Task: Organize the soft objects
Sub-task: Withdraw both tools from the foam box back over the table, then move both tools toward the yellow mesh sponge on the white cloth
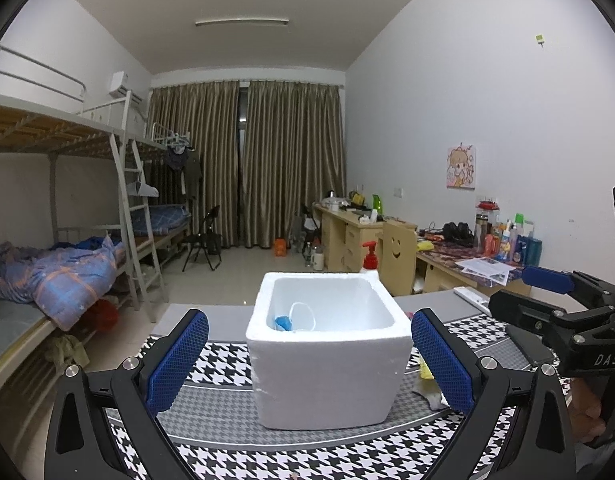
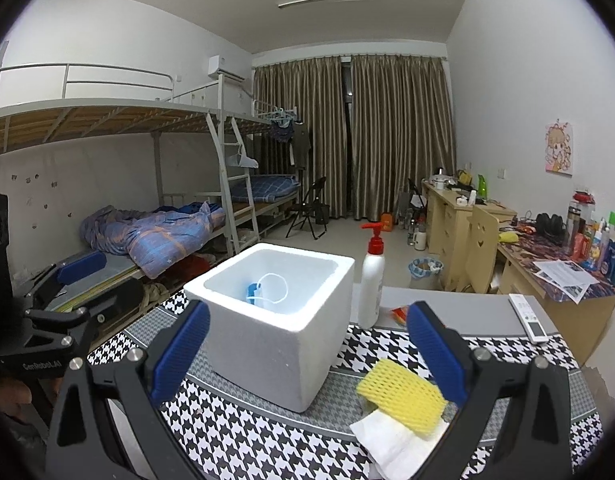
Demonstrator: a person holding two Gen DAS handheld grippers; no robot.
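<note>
Right gripper (image 2: 307,356): jaws wide apart, empty, held over the checked mat (image 2: 235,432). Left gripper (image 1: 309,356): likewise spread, nothing held, facing the foam box (image 1: 327,360). Box contents: one face mask (image 2: 267,290), so I judge sorting partly done. Yellow foam net (image 2: 401,394): at my 5 o'clock from the box, lying on a white tissue (image 2: 391,440), long axis running 10 to 4 o'clock. Next, I judge: lower, turn across its width, pinch gently.
</note>
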